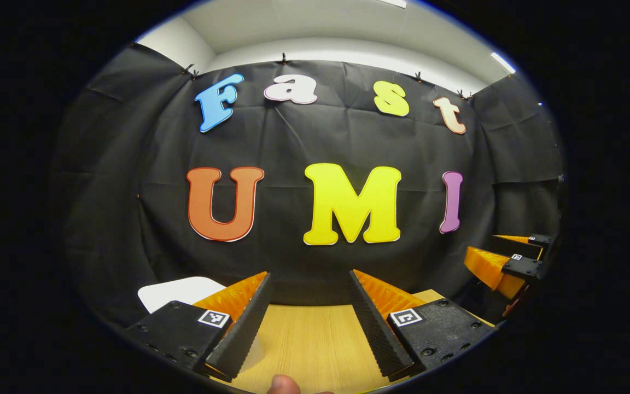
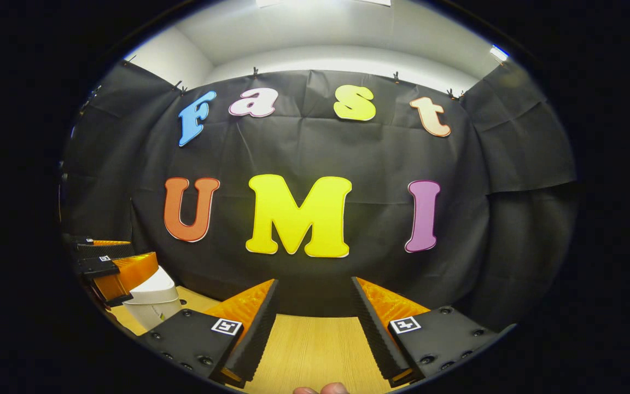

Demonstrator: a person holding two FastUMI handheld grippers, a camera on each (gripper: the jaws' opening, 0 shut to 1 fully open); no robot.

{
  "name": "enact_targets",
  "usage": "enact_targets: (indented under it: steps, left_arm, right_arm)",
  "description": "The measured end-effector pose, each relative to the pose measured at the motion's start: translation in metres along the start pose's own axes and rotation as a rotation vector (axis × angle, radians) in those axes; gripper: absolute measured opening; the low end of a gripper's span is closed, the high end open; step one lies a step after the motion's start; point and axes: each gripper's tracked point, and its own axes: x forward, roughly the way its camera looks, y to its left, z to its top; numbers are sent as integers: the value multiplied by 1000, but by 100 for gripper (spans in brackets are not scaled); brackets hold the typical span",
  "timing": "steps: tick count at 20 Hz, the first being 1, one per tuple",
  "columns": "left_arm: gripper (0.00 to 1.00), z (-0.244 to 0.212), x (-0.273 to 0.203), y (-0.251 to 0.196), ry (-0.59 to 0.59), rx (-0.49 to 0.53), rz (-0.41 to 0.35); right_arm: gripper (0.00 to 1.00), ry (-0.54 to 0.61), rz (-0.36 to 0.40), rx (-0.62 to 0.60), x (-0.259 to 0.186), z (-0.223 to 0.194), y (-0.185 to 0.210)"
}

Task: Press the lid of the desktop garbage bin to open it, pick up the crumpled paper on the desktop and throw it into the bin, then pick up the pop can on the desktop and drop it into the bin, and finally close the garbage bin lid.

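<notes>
Both tools, left tool (image 1: 309, 298) and right tool (image 2: 314, 303), are hovering open and empty over the desk (image 1: 309, 342); bin (image 2: 153, 301) is sitting shut at desk's left, so seemingly nothing's done yet.

Recording booth: black cloth wall (image 1: 315, 142), wooden desktop (image 1: 309, 339) (plain white ceiling (image 2: 320, 33)).

the table (image 1: 309, 339) at the bottom centre looks like pale, matt wood grain; the garbage bin (image 2: 153, 301) at lower left is smooth, slightly glossy white plastic.
</notes>
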Motion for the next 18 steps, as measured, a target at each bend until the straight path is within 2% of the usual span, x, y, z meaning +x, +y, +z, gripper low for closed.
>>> enact_targets:
  steps: [8, 18]
  left_arm:
    - [91, 3, -3, -5, -11, 14, -11]
    - [90, 4, -2, -5, -13, 15, -13]
  right_arm:
    - [82, 5, 28, -9, 4, -3, 12]
    - [82, 2, 21, -4, 6, -2, 10]
